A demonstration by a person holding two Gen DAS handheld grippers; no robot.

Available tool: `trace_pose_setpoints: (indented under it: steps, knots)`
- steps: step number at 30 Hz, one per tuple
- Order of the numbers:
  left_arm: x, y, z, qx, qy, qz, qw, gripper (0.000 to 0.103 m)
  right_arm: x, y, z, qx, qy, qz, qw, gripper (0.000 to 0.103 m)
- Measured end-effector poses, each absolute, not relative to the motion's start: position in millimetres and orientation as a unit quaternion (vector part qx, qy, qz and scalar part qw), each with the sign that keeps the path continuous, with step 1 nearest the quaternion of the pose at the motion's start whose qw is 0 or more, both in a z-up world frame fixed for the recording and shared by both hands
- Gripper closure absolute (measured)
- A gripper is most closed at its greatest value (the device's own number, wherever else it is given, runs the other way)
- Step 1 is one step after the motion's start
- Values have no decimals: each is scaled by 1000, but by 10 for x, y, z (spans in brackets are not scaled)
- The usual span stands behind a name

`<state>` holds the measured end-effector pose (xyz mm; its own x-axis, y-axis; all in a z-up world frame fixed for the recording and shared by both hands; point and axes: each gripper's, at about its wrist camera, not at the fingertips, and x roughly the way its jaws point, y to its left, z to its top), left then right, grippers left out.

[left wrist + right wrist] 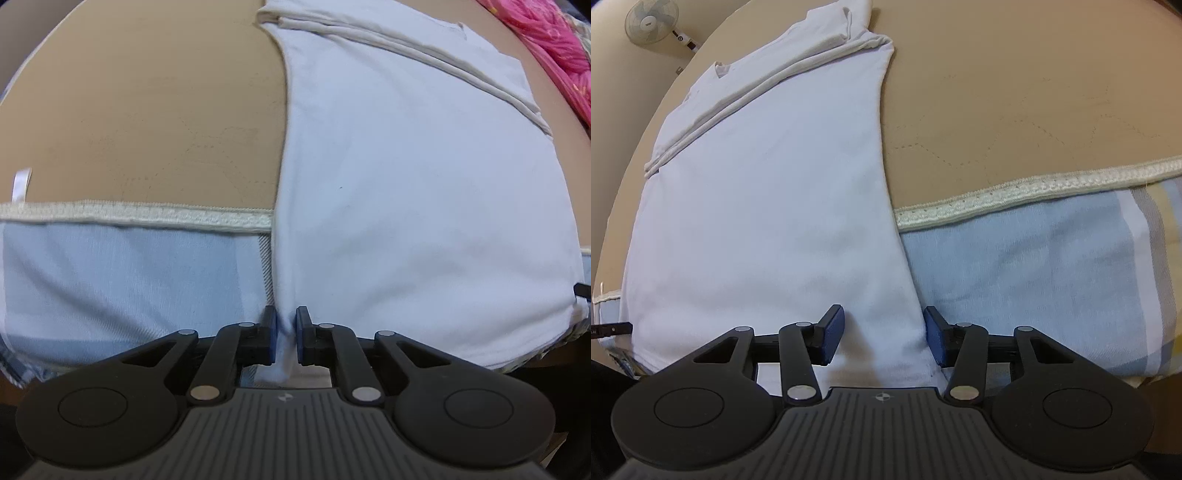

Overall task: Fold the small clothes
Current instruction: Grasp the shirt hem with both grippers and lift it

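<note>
While the left gripper [284, 334] pinches the shirt [406, 192] hem and the right gripper [884, 334] straddles its corner half-wide, this limp, light cloth wants matching corner grips.

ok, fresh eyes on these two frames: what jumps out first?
The white T-shirt dominates both views, spread flat over a tan bed surface with its near hem lying on a pale blue sheet. The left hand-held gripper is pinched on the shirt's near left corner, while the right hand-held gripper straddles the near right corner with its pads still apart. A bright pink cloth sits at the far right edge of the left view.
</note>
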<state>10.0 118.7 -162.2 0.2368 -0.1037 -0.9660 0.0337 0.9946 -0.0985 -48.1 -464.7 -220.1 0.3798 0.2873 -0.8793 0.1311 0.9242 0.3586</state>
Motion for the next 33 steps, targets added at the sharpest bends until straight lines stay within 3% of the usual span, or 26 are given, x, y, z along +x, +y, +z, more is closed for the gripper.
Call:
trace_pose_setpoints:
  steps: [10, 14, 22, 28, 33]
  knots:
    - [2, 1177, -1584, -29, 615, -41, 787, 93, -528, -4655, -2181, 178, 564, 43, 805, 74]
    - [29, 1132, -1546, -19, 598, -45, 800, 97, -531, -4676, -2173, 184, 559, 45, 808, 97]
    - [-123, 1093, -1264, -36, 543, -61, 837, 97, -684, -4808, -1880, 228, 479, 70, 845, 98]
    - [-88, 1090, -1301, -32, 552, -50, 832, 97, -631, -4763, -1981, 208, 511, 53, 833, 98]
    - [-112, 1096, -1256, -38, 536, -51, 842, 97, -651, -4735, -1920, 210, 490, 56, 844, 98]
